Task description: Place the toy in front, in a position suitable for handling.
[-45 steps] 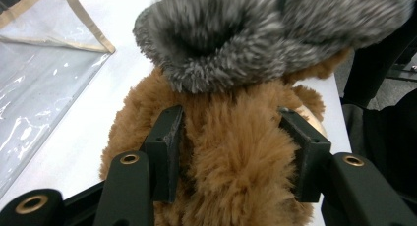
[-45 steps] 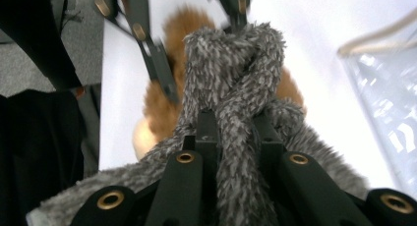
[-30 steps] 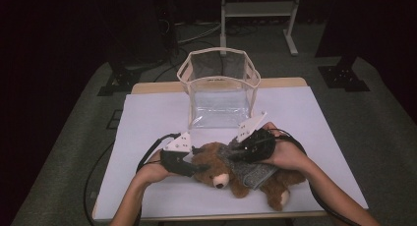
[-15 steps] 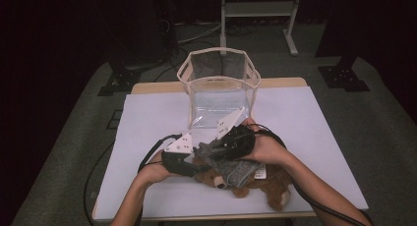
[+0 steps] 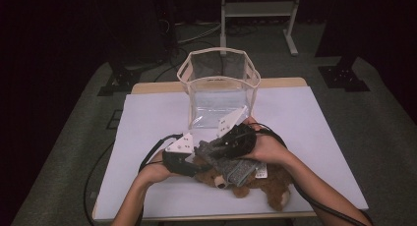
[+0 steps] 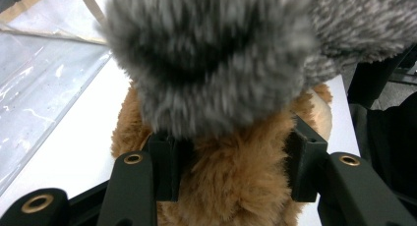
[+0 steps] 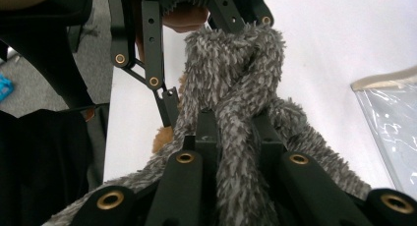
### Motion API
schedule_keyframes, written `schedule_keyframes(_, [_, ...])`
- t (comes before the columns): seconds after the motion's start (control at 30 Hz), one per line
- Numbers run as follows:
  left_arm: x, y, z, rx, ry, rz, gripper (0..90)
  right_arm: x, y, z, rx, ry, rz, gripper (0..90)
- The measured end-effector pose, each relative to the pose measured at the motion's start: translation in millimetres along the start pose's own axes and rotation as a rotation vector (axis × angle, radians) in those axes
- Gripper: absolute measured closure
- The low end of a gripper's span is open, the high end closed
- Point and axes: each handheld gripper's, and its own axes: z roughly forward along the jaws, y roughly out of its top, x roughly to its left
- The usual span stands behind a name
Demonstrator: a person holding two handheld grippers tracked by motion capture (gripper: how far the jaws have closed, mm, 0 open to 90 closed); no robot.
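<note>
From above, my left gripper (image 5: pixel 189 159) sits at the near middle of the table (image 5: pixel 147 118), jaws closed around the bear (image 5: pixel 255 184), which lies on its back along the near edge. My right gripper (image 5: pixel 221 147) is just right of it and slightly farther, holding the grey scarf (image 5: pixel 236 169) that drapes over the bear. A clear bag (image 5: pixel 219 88) stands open at the far middle, apart from both.

In the left gripper view, my jaws press into brown bear (image 6: pixel 231 186) fur on both sides, with the scarf (image 6: pixel 211 54) hanging fuzzy and close above.

In the right gripper view, my jaws are narrow, pinching a twisted strand of scarf (image 7: pixel 236 103). The left gripper (image 7: pixel 162 83) shows beyond, and the bag (image 7: pixel 393 118) at the right edge.
</note>
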Motion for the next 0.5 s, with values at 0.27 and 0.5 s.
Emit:
schedule_keyframes(0.27, [0.0,-1.5,-1.7,-0.003,-0.003,-0.007,50.0,5.3,-28.9,-18.6,0.067,-0.043,0.005,77.2])
schedule_keyframes(0.5, [-2.9,1.4,-0.2,-0.006,-0.015,0.011,49.6,18.7,-65.0,-45.6,0.041,-0.047,0.04,77.1])
